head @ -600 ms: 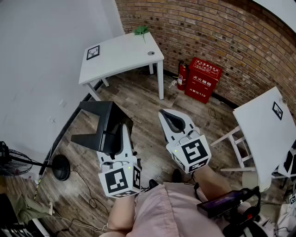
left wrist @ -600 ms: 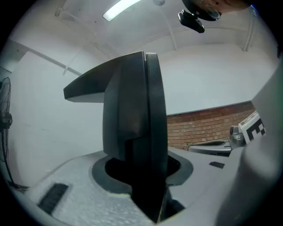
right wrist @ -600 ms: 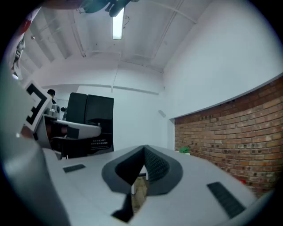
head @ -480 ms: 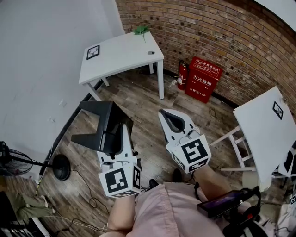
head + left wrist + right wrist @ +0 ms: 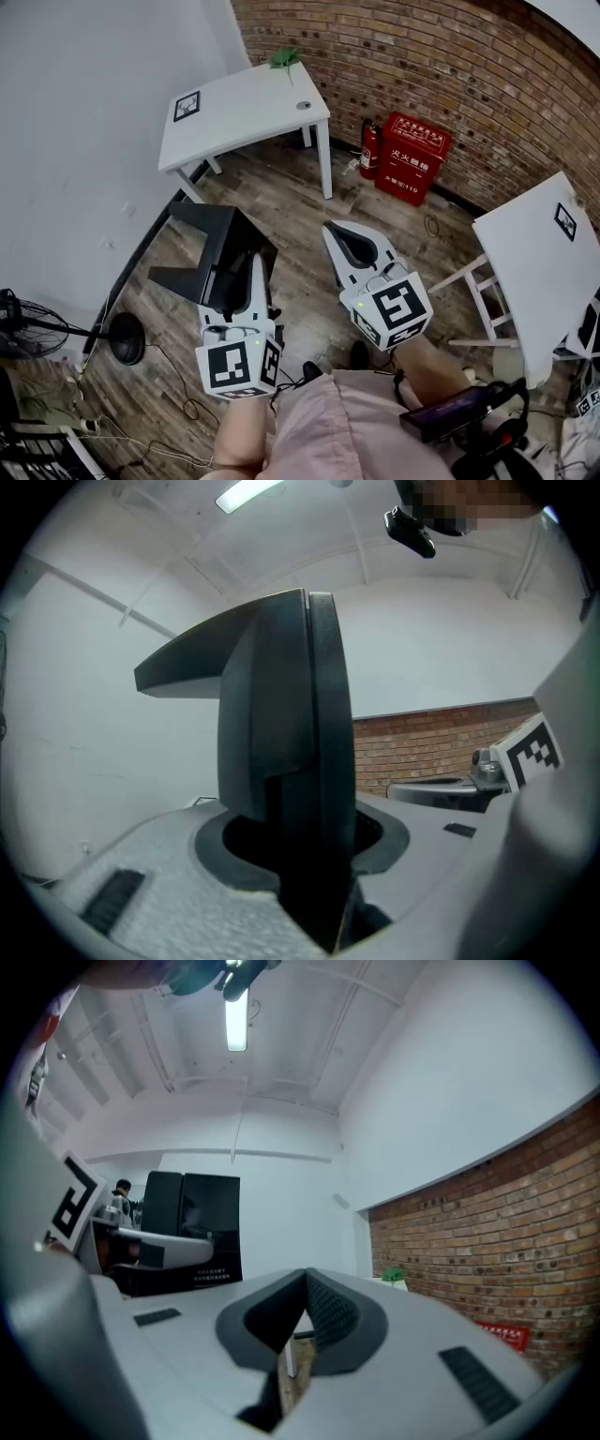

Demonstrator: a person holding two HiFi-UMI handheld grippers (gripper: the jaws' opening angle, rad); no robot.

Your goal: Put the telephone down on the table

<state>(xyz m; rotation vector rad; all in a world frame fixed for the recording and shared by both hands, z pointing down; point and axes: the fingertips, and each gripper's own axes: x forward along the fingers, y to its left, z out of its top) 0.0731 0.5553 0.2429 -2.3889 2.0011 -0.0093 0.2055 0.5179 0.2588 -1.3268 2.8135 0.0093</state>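
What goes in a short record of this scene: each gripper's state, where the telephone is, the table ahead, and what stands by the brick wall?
left gripper: shut on the black telephone, held above the wooden floor
right gripper: shut, empty
white table: ahead, bearing a square marker and a green item
telephone status: not yet on the table
brick wall: red fire extinguisher and red box at its foot

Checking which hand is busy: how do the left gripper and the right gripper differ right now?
The left gripper clamps the black telephone between its fingers; the right gripper holds nothing. The left gripper's fingers stand apart around it; the right gripper's fingers meet. Both are white, carry a marker cube and hang over the wooden floor.
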